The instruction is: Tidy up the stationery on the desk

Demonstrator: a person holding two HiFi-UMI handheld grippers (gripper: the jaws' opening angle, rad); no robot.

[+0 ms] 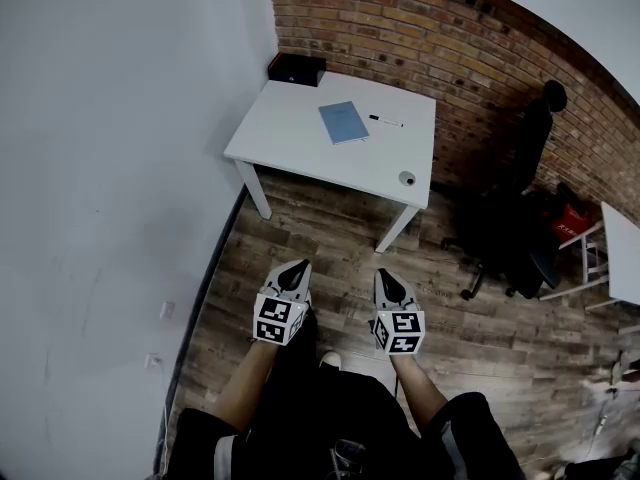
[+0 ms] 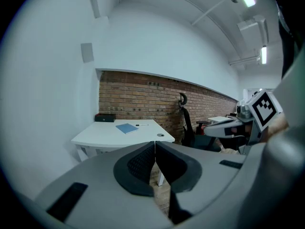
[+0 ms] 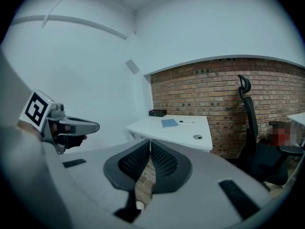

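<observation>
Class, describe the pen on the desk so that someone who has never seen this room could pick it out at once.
Find the white rectangular desk in the corner, against the red brick wall. On its top lies a flat blue notebook, and the slim dark pen lies just beside it, on the brick-wall side. It is the only thin, stick-shaped thing there.

A white rectangular desk point(image 1: 290, 133) fills the corner where the plain white wall point(image 1: 110, 168) meets the red brick wall point(image 1: 430, 48). A black office chair point(image 1: 500, 238) stands nearby on the brown wood-plank floor point(image 1: 320, 228).
</observation>
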